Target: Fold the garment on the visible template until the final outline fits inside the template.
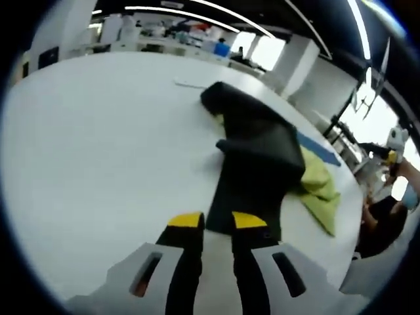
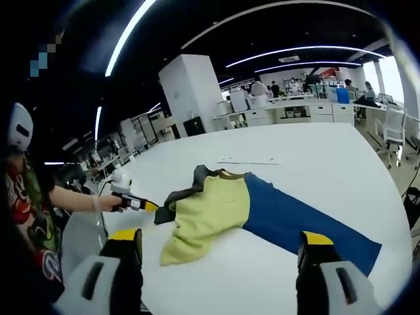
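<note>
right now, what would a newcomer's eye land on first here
First the garment, yellow-green with dark edging, crumpled on the big white table and partly covering a blue template. Next the left gripper, entering the right gripper view from the left, yellow tips pinching the garment's dark edge. The right gripper frames the scene, jaws wide apart.

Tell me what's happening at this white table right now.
A person is folding a yellow-green garment that lies partly on a blue template on the white table. The left gripper is shut on the garment's dark edge. The right gripper is open above the table.
</note>
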`<state>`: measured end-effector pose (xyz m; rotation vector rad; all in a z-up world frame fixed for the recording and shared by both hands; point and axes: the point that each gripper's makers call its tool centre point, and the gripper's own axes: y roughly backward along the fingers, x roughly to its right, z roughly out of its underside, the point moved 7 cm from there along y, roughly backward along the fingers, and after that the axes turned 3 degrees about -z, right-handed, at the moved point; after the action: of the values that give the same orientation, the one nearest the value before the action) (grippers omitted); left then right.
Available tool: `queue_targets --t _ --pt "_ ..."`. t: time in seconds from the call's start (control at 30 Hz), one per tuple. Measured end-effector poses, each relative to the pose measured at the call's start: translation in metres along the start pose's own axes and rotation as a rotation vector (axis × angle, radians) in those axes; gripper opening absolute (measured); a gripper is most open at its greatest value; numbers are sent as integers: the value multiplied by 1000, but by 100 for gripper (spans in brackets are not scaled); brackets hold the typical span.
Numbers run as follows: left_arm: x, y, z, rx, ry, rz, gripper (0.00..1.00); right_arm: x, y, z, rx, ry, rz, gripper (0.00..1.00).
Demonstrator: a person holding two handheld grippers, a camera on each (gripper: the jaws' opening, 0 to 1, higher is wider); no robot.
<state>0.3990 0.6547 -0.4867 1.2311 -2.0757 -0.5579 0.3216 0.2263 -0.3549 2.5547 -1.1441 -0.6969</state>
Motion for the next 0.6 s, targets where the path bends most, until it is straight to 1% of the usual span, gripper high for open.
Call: queue_targets --t 0.1,0.23,0.4,0.47,0.6 --pt "0 -1 0 1 7 0 9 -1 -1 -2 3 3 -3 100" --pt "-3 -5 1 -10 1 -6 0 -3 -3 -3 5 2 -9 100" --pt "-4 -6 0 -11 2 -10 0 -3 -4 0 2 -7 -9 99" --pt "-5 -6 0 -15 18 -7 0 -4 -4 1 2 -11 -10 99" --pt "-4 2 -4 12 55 20 0 -5 -3 2 0 -11 -11 99"
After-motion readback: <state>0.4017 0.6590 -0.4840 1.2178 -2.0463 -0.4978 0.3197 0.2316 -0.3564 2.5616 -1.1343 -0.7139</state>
